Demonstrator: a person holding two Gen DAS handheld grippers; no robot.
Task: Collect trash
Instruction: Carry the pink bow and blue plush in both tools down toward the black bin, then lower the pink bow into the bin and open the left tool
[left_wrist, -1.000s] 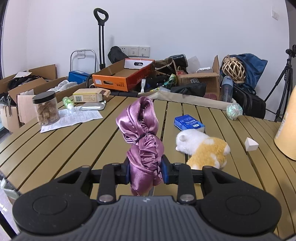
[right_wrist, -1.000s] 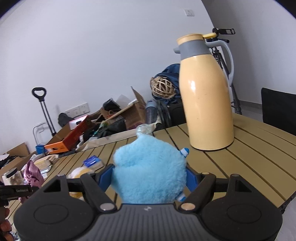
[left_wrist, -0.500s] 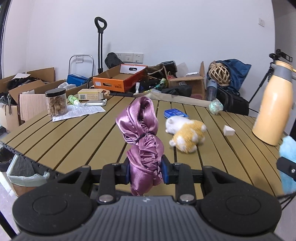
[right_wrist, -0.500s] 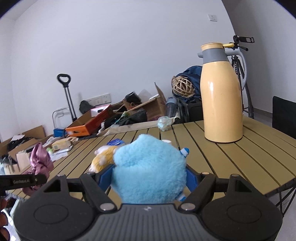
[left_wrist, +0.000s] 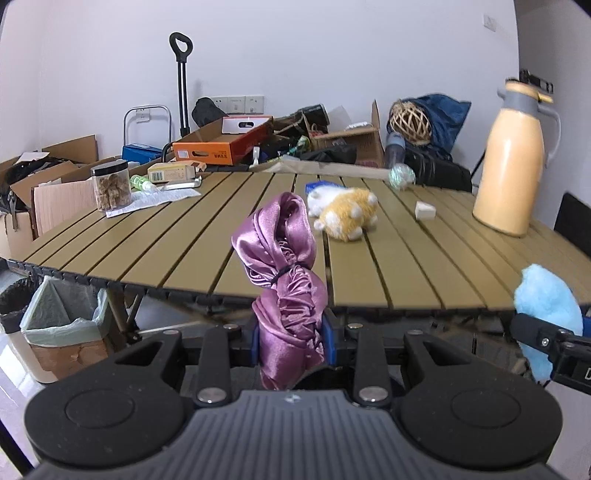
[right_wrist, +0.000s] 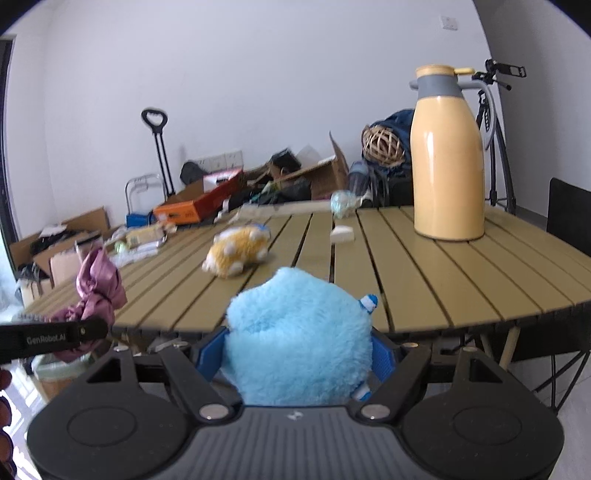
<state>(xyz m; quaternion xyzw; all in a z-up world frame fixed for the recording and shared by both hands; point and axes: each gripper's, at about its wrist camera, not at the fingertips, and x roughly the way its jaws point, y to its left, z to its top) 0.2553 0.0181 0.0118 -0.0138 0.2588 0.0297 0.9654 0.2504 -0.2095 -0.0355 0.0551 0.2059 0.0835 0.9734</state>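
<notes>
My left gripper (left_wrist: 291, 341) is shut on a purple satin cloth bundle (left_wrist: 284, 280), held off the near edge of the slatted table (left_wrist: 184, 247). The bundle also shows at the left of the right wrist view (right_wrist: 98, 288). My right gripper (right_wrist: 299, 358) is shut on a fluffy light-blue plush (right_wrist: 299, 343), also held off the table's near edge. That plush shows at the right of the left wrist view (left_wrist: 546, 306). A lined trash bin (left_wrist: 62, 325) stands on the floor at lower left, under the table edge.
On the table lie a yellow-white plush toy (left_wrist: 343, 214), a white wedge (left_wrist: 424, 211), a tall yellow thermos (left_wrist: 511, 162), a jar (left_wrist: 110, 184), papers and small boxes. Cardboard boxes and bags crowd the floor beyond. A black chair (right_wrist: 569, 218) stands at right.
Both grippers have pulled back from over the table to beyond its near edge, each still holding its item. The trash bin has come into view at lower left.
</notes>
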